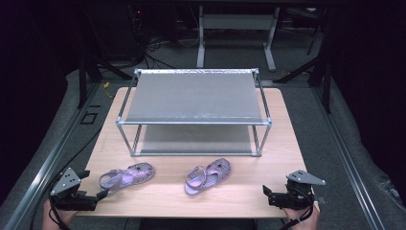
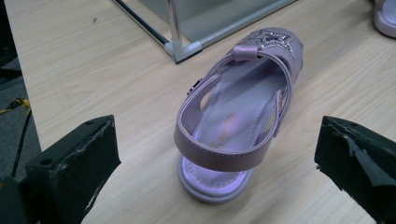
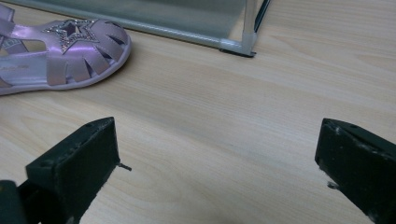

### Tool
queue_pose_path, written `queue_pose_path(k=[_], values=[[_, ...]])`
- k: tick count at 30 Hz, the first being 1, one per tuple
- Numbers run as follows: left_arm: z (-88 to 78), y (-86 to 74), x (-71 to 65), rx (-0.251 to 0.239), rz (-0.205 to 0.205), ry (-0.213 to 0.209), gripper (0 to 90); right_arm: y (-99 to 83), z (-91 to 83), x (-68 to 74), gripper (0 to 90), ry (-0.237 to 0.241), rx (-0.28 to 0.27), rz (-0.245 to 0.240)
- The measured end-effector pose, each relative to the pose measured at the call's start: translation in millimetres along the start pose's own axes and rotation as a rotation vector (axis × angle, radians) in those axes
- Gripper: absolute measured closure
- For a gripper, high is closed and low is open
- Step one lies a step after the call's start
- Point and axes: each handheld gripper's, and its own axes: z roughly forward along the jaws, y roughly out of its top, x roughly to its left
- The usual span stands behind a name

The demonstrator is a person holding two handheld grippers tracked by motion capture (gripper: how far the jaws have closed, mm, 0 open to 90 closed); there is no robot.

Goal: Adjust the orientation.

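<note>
You are holding your left gripper [image 1: 101,195] at the near left corner of the bench [image 1: 158,196], its jaws spread wide and gripping nothing. In the left gripper view the jaws are framing the heel end of the left sandal [image 2: 238,121], which is lying flat on the wood with its heel strap facing you and its star-decorated toe pointing away toward the rack's corner post [image 2: 175,23]. The jaws are standing clear of the sandal on both sides, not touching it.

You are keeping your right gripper [image 1: 266,191] at the near right corner, also wide open and empty. In the right gripper view bare wood is lying between the jaws, and the toe of the right sandal [image 3: 60,51] is sitting off to the upper left, well apart from them.

From the high view, the two lilac sandals are lying side by side on the front half of the bench, the left sandal [image 1: 127,176] just beside your left gripper and the right sandal [image 1: 208,176] near the middle. Both are sitting in front of the two-tier metal shoe rack [image 1: 194,98], whose grey shelves are standing behind them.
</note>
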Motion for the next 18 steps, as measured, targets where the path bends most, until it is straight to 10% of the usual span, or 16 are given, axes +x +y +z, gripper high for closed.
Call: queue_pose_path(k=[18], values=[[3.9, 3.9, 8.1, -0.006, 0.030, -0.060, 0.0, 5.1, 7.2, 9.1, 0.0, 0.037, 0.009, -0.029]])
